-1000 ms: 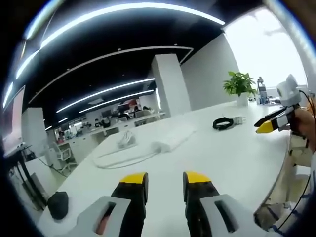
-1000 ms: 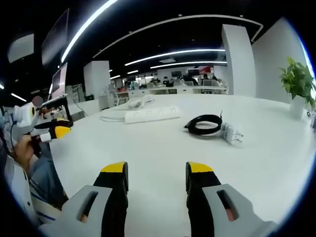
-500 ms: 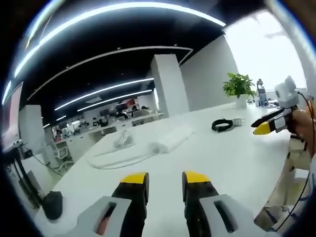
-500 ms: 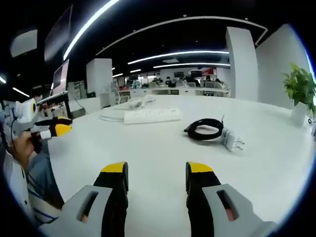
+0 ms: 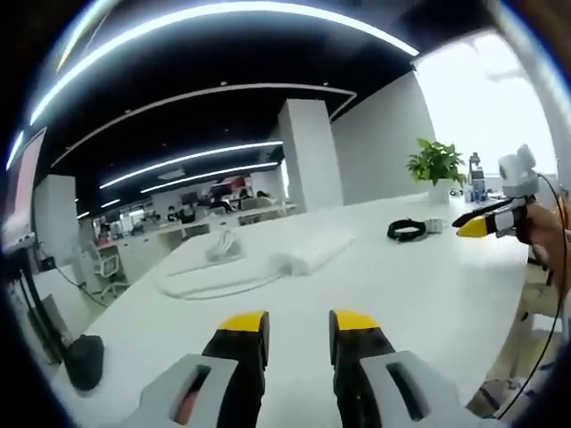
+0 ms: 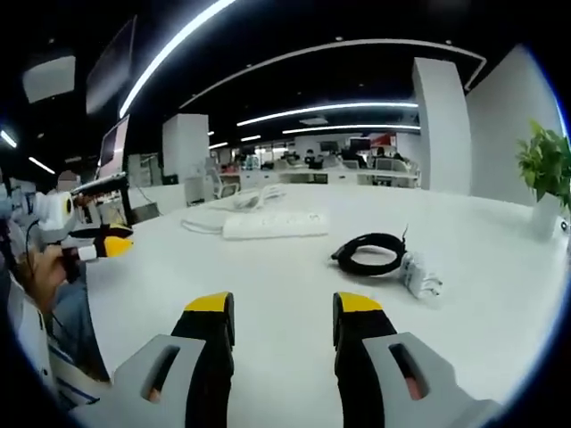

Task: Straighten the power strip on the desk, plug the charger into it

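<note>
A white power strip (image 5: 310,254) (image 6: 272,224) lies on the white desk (image 5: 419,294) with its white cord (image 5: 210,283) looped beside it. The white charger (image 6: 417,275) (image 5: 434,226) rests on the desk next to its coiled black cable (image 6: 370,253) (image 5: 406,232). My left gripper (image 5: 298,326) hovers open low over the desk, well short of the strip. My right gripper (image 6: 281,308) is open too, short of the charger and cable. Each gripper appears in the other's view, held in a hand: the right gripper (image 5: 486,223) and the left gripper (image 6: 94,245).
A potted green plant (image 5: 436,164) (image 6: 544,169) stands at the desk's far side. A dark object (image 5: 82,361) lies near the desk's left corner. A monitor (image 6: 111,147) is at the left. Rows of office desks fill the background.
Both cameras have dropped slightly lower over the desk, shifting the views. The power strip, charger and cable have not moved, and both grippers stay open.
</note>
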A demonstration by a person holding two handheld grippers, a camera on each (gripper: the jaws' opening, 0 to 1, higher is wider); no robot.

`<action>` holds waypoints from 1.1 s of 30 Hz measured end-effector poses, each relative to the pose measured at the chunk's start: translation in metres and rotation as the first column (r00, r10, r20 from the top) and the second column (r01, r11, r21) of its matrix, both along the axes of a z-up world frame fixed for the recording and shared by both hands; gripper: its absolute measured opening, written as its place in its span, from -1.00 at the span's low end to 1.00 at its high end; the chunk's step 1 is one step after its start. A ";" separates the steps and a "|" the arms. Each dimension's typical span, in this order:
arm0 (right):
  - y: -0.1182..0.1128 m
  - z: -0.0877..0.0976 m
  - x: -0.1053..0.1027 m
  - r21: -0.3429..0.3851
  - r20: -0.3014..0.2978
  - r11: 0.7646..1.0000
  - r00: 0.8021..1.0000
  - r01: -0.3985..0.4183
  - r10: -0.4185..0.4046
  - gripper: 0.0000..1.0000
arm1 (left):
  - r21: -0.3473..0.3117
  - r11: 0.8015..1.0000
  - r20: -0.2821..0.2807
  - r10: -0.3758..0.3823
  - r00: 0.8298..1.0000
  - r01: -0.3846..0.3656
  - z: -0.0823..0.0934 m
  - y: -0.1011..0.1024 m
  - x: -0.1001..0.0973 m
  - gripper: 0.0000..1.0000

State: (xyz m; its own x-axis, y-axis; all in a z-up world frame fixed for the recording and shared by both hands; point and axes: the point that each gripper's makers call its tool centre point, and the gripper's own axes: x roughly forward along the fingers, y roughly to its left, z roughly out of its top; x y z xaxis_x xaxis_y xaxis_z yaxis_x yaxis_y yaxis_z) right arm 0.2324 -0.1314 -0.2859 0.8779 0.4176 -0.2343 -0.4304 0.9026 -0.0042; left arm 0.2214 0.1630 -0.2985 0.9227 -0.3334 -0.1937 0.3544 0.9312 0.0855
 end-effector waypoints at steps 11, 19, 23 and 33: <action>-0.002 0.010 0.009 -0.031 0.031 0.999 0.999 -0.019 0.020 -0.14 | 0.014 1.000 0.001 0.002 1.000 -0.002 0.003 0.005 0.009 -0.47; 0.002 0.014 0.018 -0.042 0.042 0.998 0.998 -0.045 0.047 -0.17 | 0.019 1.000 0.020 0.001 1.000 -0.002 0.013 0.011 0.016 -0.48; 0.006 0.017 0.022 -0.051 0.052 0.997 0.997 -0.062 0.064 -0.17 | 0.000 1.000 0.022 -0.015 1.000 0.015 0.015 0.009 0.018 -0.49; 0.016 0.018 0.039 -0.049 0.047 0.992 0.992 -0.119 0.121 -0.18 | -0.031 0.999 0.022 -0.036 0.999 0.036 0.018 0.007 0.027 -0.49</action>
